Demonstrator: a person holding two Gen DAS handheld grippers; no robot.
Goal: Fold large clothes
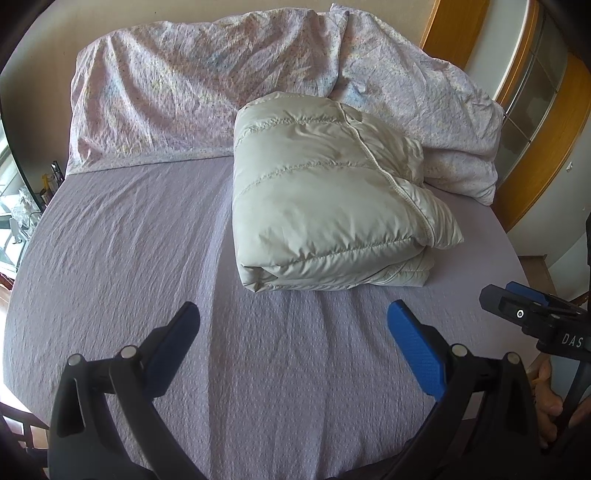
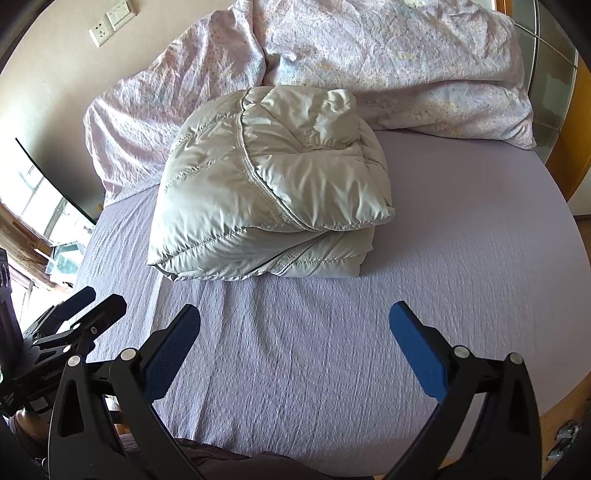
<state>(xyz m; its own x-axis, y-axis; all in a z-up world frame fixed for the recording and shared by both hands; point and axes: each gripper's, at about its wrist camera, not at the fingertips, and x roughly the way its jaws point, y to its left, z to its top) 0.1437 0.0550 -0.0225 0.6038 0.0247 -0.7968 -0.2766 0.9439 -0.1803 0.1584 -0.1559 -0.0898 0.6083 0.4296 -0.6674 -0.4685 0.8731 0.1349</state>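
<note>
A pale grey-green quilted down jacket (image 1: 325,192) is seen folded into a thick, compact bundle on the bed (image 1: 147,258), which is covered by a lilac textured sheet. The bundle lies towards the head of the bed, its far edge touching a crumpled floral duvet (image 1: 177,92) that is heaped along the headboard side. In the right wrist view the jacket (image 2: 266,184) is shown with a stitched seam curving across its top layer and further folded layers stacked beneath it.

The left gripper (image 1: 293,317) is held above the bare sheet at the near side of the bed, well apart from the jacket; its jaws are spread wide and nothing is held between them. The blue pads (image 1: 417,343) on the fingers can be made out. The right gripper (image 2: 294,319) is likewise held over the sheet (image 2: 332,350) short of the bundle, with its jaws wide apart and empty.

At the right edge of the left wrist view the right gripper's body is partly seen, with a hand (image 1: 550,402) below it. At the left edge of the right wrist view the left gripper is seen from the side. A wall socket (image 2: 100,32) is visible on the wall beyond the duvet, and wooden-framed glass panels (image 1: 535,85) stand to the right of the bed.
</note>
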